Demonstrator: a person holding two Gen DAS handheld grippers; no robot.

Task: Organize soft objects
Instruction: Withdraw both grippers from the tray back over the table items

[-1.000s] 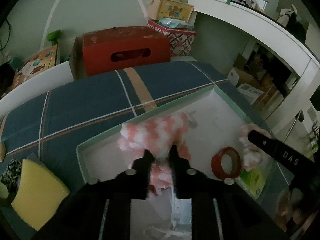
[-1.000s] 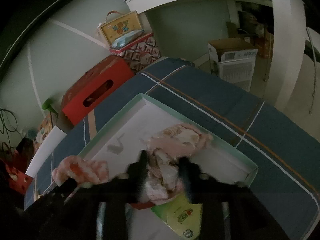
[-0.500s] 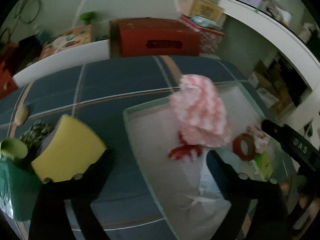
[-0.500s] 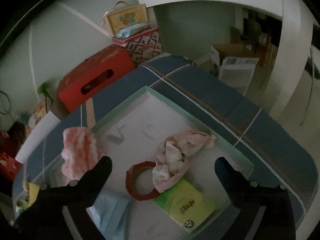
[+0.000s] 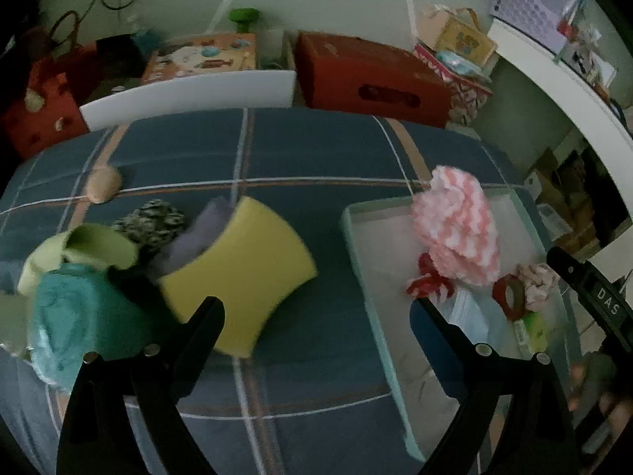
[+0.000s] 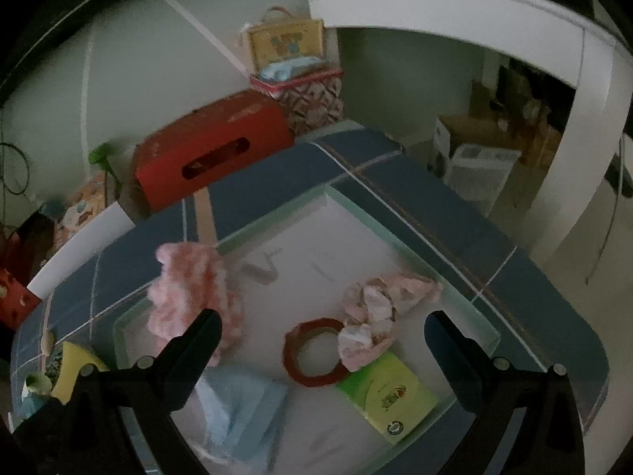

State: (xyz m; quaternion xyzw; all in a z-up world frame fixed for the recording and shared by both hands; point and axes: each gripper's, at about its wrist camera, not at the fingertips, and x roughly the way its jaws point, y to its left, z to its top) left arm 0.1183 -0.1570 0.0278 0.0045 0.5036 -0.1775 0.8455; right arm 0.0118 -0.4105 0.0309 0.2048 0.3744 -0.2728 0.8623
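Both my tongs stand wide with nothing between them: left tongs [image 5: 316, 312] above the checked blue surface [image 5: 300, 146], right tongs [image 6: 322, 324] over the pale-rimmed tray [image 6: 467, 308]. Inside the tray lie a fluffy pink-and-white knit [image 6: 190, 289], crumpled pink cloth [image 6: 376, 308], a red ring [image 6: 312, 356] and a green packet [image 6: 387, 392]. Only the left view shows the curved yellow sponge [image 5: 237, 269] left of the tray, and "DAS" on the other tongs' finger [image 5: 605, 304].

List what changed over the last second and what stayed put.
Both grippers let go: the left gripper released the pink-and-white fluffy cloth and swung toward the yellow sponge; the right gripper dropped the crumpled pink cloth. Red tape ring and tray unmoved.
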